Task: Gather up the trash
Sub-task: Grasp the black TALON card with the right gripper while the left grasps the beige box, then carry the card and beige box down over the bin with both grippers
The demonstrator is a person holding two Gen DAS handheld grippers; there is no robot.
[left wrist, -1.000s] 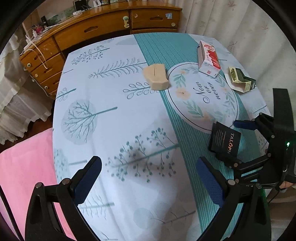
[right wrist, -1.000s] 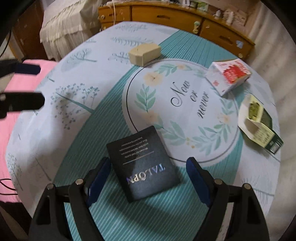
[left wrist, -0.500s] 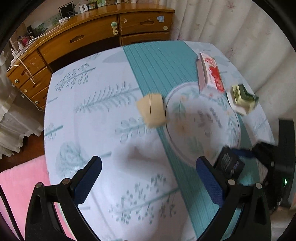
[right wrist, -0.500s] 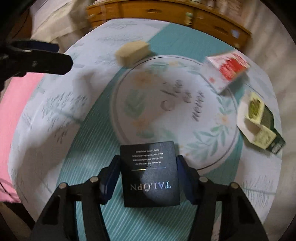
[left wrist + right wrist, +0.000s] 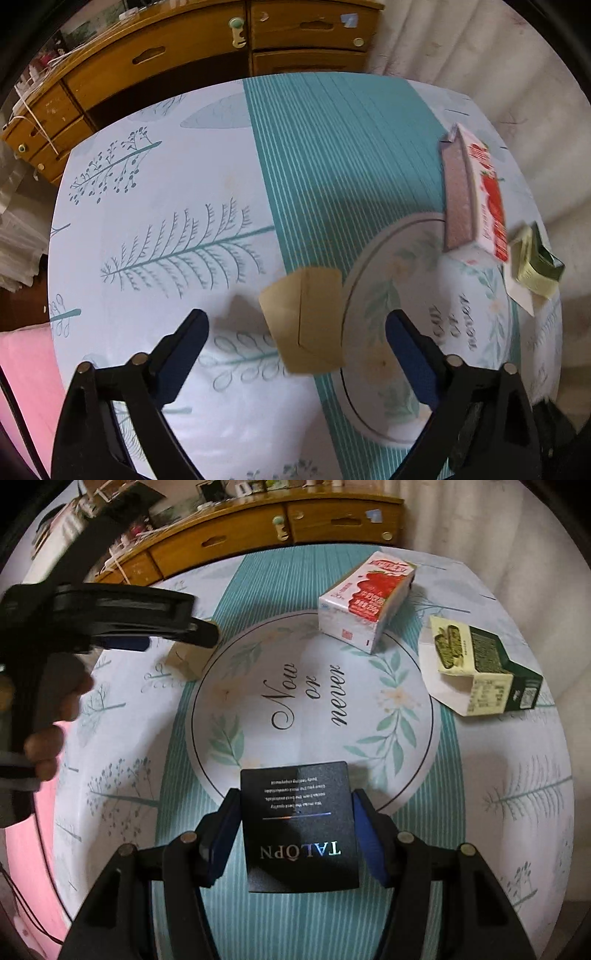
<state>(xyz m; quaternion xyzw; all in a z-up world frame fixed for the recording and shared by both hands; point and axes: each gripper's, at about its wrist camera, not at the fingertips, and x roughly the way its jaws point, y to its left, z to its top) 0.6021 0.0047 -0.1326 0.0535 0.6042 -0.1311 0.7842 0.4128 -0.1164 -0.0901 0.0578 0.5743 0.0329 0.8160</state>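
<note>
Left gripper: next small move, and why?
Probably lower and close. The left gripper has its jaws open on either side of the tan box, pads clear of its sides, and they have just been closing. The right gripper already clamps the black box, so the tan box looks like the left's pickup.

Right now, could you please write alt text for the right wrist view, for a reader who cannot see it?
The right tool grips a black box by its sides over a round table. Beyond lie a red and white carton and an opened green box; the left tool hovers over a tan box.
</note>
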